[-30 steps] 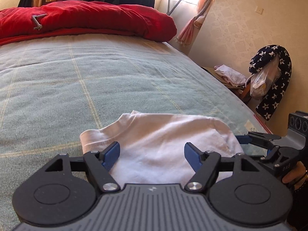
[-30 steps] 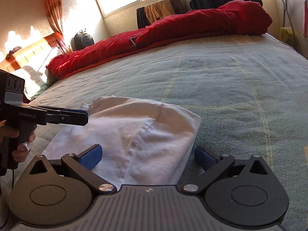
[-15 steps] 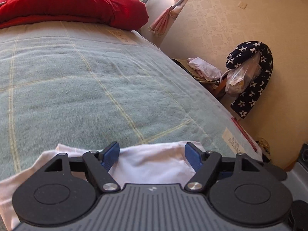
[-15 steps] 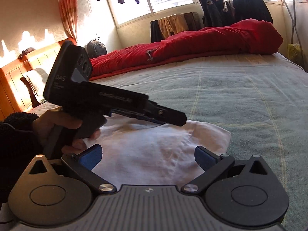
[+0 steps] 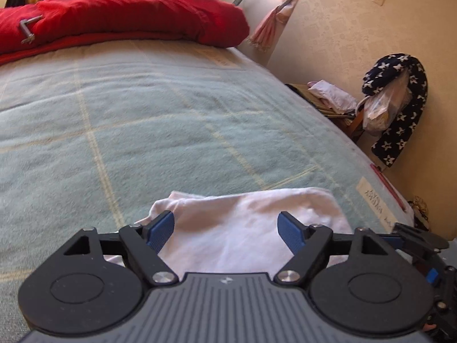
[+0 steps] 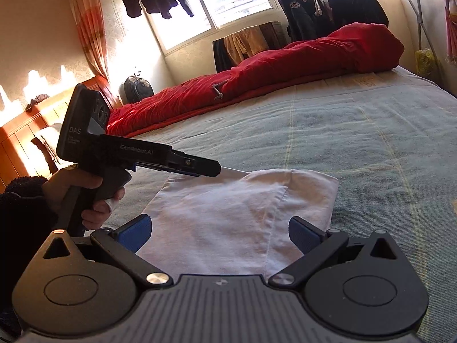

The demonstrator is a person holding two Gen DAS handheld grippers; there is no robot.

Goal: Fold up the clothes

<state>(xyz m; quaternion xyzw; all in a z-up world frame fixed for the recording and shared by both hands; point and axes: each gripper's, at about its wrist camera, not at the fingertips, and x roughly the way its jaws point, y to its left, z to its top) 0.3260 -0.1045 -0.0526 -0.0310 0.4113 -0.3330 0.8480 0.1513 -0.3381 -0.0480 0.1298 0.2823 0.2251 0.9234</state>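
Observation:
A white folded garment [image 5: 242, 228] lies flat on the green-blue checked blanket [image 5: 142, 128], near the bed's front edge. My left gripper [image 5: 225, 220] hovers over the garment's near part. Its jaws are opening, and the blue pads [image 5: 161, 228] touch nothing. In the right wrist view a hand [image 6: 85, 183] holds that left gripper [image 6: 212, 168], whose tip is over the far left corner of the garment [image 6: 228, 214]. My right gripper [image 6: 220, 223] stands open above the garment's near edge, with the cloth below its jaws and not held.
A red quilt [image 5: 128, 14] lies heaped along the far side of the bed. On the right the bed ends beside a wall; a star-patterned cloth and a plastic bag [image 5: 382, 108] hang there. A wooden headboard [image 6: 25, 125] and a clothes rack [image 6: 328, 0] stand further off.
The left gripper has swung in from the left side and is over the garment's far left corner. Its jaws stand a little wider. The right gripper has drawn back slightly, and the garment lies unchanged.

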